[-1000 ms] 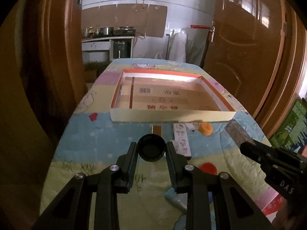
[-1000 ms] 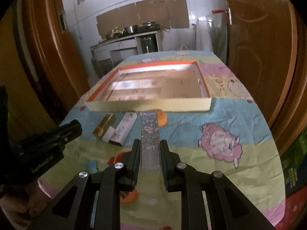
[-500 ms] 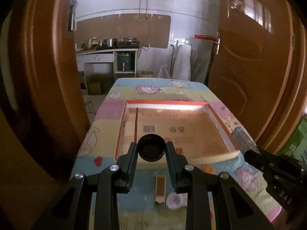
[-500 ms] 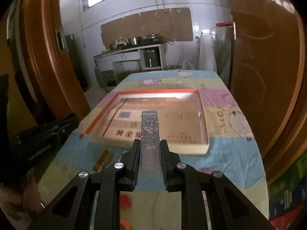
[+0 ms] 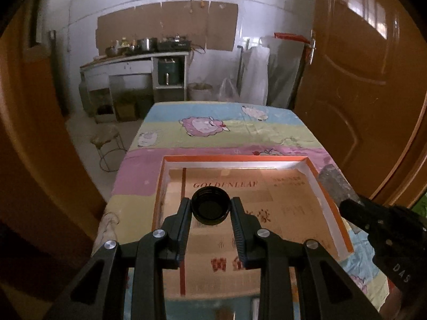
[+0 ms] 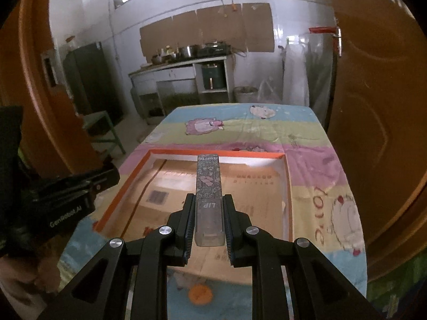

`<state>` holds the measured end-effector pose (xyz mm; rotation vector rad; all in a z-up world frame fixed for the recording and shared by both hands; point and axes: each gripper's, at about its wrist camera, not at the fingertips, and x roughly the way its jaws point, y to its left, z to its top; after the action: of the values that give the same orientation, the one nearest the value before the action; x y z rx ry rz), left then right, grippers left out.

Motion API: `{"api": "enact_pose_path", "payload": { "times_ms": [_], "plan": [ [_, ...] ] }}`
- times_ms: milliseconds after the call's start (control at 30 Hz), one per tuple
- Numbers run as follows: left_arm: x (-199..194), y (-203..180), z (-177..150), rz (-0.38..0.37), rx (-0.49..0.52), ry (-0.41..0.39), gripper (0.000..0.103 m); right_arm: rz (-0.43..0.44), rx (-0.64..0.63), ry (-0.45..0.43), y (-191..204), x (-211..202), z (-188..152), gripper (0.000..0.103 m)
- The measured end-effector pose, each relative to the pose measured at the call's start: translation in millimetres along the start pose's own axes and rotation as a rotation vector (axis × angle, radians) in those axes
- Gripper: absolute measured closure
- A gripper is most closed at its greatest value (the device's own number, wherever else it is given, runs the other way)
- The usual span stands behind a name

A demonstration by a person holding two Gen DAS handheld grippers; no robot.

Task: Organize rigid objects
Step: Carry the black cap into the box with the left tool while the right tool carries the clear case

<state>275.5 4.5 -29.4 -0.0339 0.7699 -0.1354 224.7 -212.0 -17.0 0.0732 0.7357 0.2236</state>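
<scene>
Grippers both hover above the orange-rimmed tray [image 5: 331, 208]: the left gripper [image 5: 210, 208] clamps a black cap [image 5: 210, 209], the right gripper [image 6: 209, 210] pinches a long floral box [image 6: 208, 186] lengthwise, apparently so each can drop onto the tray's bare cardboard floor.

"GOLDENLEAF" is printed on the cardboard lining the orange-rimmed tray [image 5: 332, 208], just beyond the left fingers [image 5: 184, 213]. The floral box [image 6: 208, 184] between the right fingers [image 6: 229, 213] reads "LIP", perhaps "FLORTTE" at its far end. The gripper bodies read "CenRobot.AI" and "DAS".
</scene>
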Motion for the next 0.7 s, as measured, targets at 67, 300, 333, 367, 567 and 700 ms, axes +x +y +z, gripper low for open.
{"api": "enact_pose_path", "payload": {
  "times_ms": [67, 300, 333, 367, 567, 700],
  "plan": [
    [12.5, -0.1, 5.8, -0.007, -0.003, 0.018, 0.073, 0.008, 0.004, 0.020, -2.8, 13.5, 6.6, 0.083],
    [52.6, -2.2, 20.9, -0.010, 0.016, 0.068, 0.073, 0.018, 0.016, 0.085, -13.9, 58.0, 19.8, 0.083],
    [57.2, -3.3, 22.2, -0.008, 0.021, 0.075, 0.073, 0.021, 0.023, 0.094, -15.9, 64.1, 21.3, 0.083],
    [61.4, -3.9, 23.0, -0.009, 0.024, 0.082, 0.073, 0.024, 0.027, 0.101, -17.1, 69.3, 20.8, 0.083],
    [93.0, -5.2, 24.6, -0.010, 0.021, 0.132, 0.073, 0.020, 0.046, 0.150, -25.5, 102.9, 22.0, 0.083],
    [109.2, -2.2, 23.1, -0.011, 0.008, 0.158, 0.073, 0.015, 0.053, 0.173, -29.8, 119.2, 21.4, 0.083]
  ]
}}
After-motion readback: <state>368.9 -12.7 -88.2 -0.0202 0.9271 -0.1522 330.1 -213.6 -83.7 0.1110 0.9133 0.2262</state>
